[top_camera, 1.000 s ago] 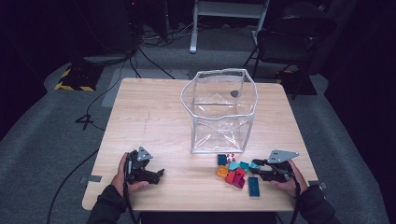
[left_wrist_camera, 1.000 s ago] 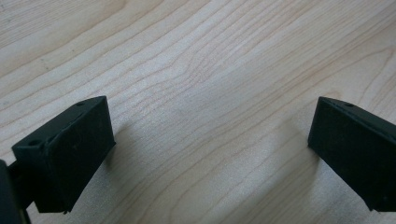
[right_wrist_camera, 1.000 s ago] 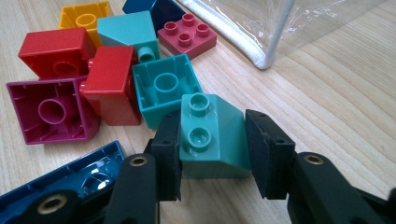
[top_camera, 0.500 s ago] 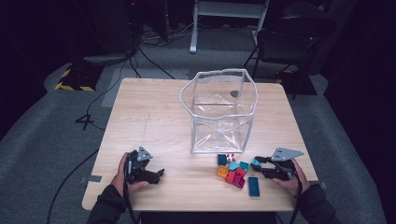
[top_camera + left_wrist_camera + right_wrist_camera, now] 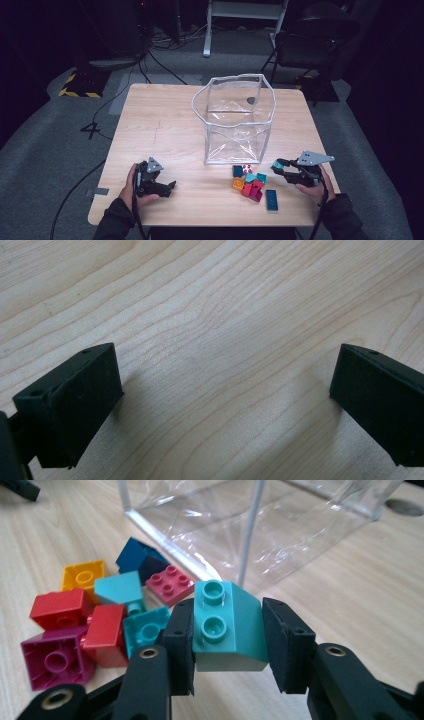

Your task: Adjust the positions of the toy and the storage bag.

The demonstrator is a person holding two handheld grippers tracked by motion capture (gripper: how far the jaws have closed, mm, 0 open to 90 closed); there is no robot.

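Now the right hand-held gripper [image 5: 227, 645] is clamped on a teal brick [image 5: 227, 625], its two black jaws pressing the brick's sides, with the two studs facing the camera in the right gripper view. In the high view the same right hand-held gripper [image 5: 278, 167] sits near the bench's [image 5: 165, 125] 4 o'clock edge, and the teal brick [image 5: 276, 164] shows at its tip, clear of the bench surface. Compared with a second ago the gripper has risen: earlier it lay low among the bricks, and now it stands higher and a little apart from the pile, at the pile's 3 o'clock side.

The remaining bricks [image 5: 252, 186] have stayed where they were, a loose cluster of red, magenta, orange, teal and dark blue pieces just at 6 o'clock of the clear plastic bag [image 5: 235, 115], which stands open and upright at mid-bench. A dark blue brick [image 5: 272, 199] lies flat at the cluster's 5 o'clock.

The left hand-held gripper [image 5: 167, 186] has not shifted; it rests near the bench's 7 o'clock corner, its jaws wide apart over bare wood, as the left gripper view shows, with nothing between them.
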